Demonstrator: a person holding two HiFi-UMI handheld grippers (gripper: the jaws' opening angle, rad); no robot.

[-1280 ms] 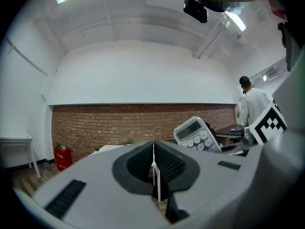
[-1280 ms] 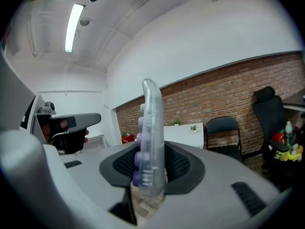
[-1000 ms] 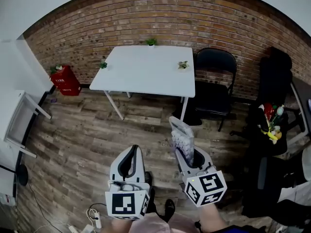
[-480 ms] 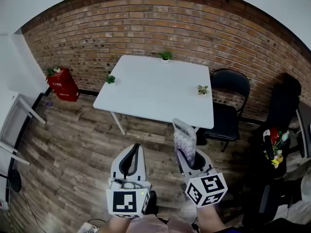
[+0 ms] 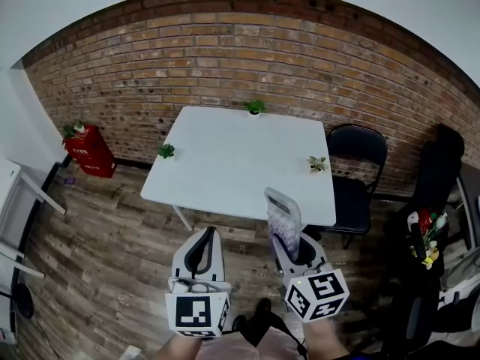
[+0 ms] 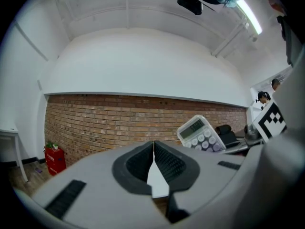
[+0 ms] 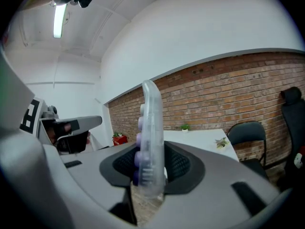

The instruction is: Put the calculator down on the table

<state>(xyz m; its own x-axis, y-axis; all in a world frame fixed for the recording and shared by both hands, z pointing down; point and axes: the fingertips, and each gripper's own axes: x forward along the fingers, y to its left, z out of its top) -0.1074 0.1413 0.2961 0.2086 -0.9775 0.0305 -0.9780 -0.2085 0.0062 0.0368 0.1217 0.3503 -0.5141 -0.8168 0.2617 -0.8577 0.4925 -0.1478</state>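
**Calculator's in the right gripper, not on the tabletop yet**

Each camera gives me something different here. In the head view the right gripper (image 5: 284, 238) has the calculator (image 5: 283, 212) standing upright out of its jaws, and the top of it overlaps the near edge of the white tabletop (image 5: 232, 163). From that angle alone I can't say whether it's actually over the tabletop or just short of it.

The right gripper view shows the calculator edge-on, a thin clear slab with purple keys poking out to the left, and the ribbed pads are pressed on both of its sides. It also blocks the middle of that view.

The left gripper view is the only one that shows the face of the calculator: a grey display with rows of round keys underneath, off to the right. That view also shows the left gripper (image 5: 208, 231) has its jaw tips together with nothing between them. It sits beside the right one, over the wooden floor (image 5: 105, 238).

Other stuff around:
- three little green plants on the tabletop: far edge (image 5: 255, 107), left edge (image 5: 166, 151), right edge (image 5: 317, 163)
- a black folding chair (image 5: 356, 171) just beside the tabletop's right side
- a red box (image 5: 88, 150) on the floor against the brick wall (image 5: 225, 58), well left of the table
- a dark stand with some colourful bits (image 5: 424, 235) far right; too small to tell what they are
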